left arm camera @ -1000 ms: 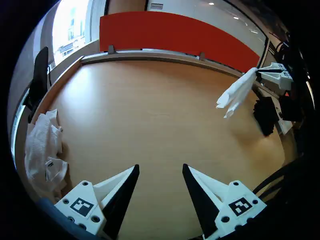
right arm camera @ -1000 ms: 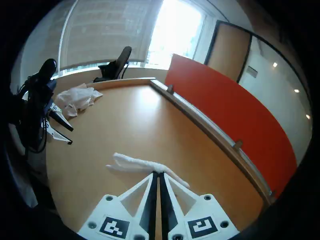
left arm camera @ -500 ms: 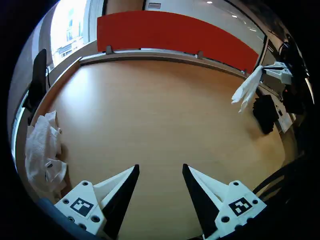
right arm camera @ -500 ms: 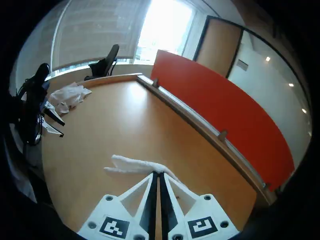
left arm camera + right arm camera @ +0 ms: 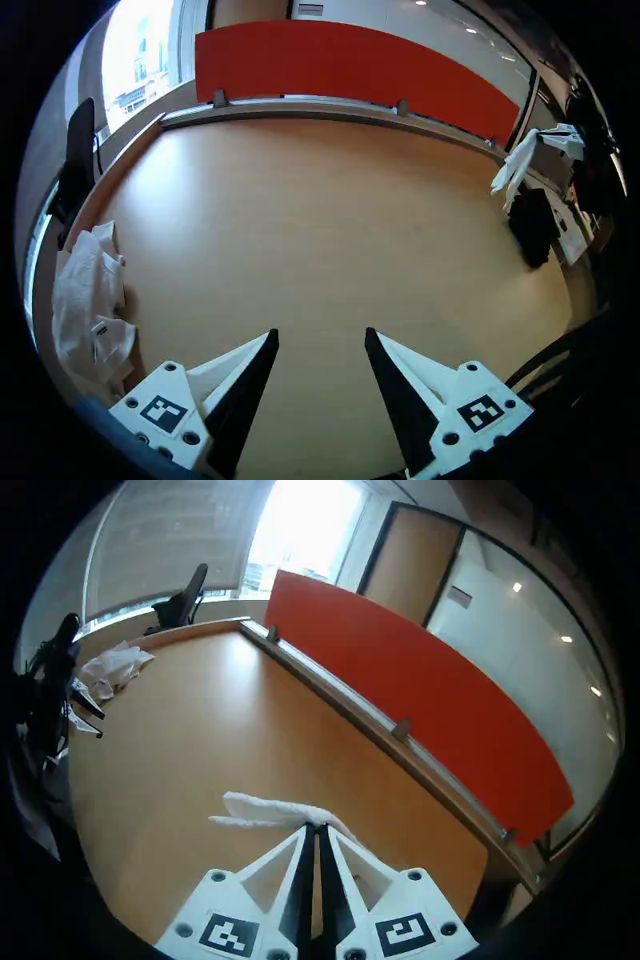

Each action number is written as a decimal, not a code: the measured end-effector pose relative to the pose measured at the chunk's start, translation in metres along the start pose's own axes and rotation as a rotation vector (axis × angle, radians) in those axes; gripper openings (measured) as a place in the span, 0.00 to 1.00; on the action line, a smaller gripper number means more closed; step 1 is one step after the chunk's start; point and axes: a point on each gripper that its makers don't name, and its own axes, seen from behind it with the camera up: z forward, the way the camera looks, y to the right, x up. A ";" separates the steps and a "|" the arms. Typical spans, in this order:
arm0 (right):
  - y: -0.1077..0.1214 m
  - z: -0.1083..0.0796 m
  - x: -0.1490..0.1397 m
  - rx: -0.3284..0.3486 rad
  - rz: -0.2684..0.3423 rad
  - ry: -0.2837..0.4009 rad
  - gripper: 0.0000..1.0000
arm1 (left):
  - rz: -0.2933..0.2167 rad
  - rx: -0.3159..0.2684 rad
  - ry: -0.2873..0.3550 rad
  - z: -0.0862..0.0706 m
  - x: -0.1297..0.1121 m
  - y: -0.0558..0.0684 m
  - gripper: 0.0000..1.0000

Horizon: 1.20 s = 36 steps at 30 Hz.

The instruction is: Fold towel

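The right gripper (image 5: 317,829), jaws clamped on the crumpled white towel (image 5: 272,810), has carried it further toward the left gripper view's upper right. The left gripper (image 5: 320,332) jaws remain wide and empty. Folding is judged not yet started.

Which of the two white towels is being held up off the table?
The narrow towel, pinched in the right gripper and hanging clear of the table. The crumpled towel lies at the table's edge, untouched.
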 end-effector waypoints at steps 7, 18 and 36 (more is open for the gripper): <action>0.036 -0.011 -0.013 -0.035 0.004 -0.026 0.04 | 0.002 0.003 -0.004 0.001 0.001 0.004 0.79; 0.089 -0.026 -0.034 -0.094 0.022 -0.060 0.04 | 0.008 0.009 -0.009 0.002 0.003 0.009 0.79; 0.140 -0.038 -0.056 -0.151 0.051 -0.090 0.04 | 0.024 0.012 -0.011 0.005 0.011 0.021 0.79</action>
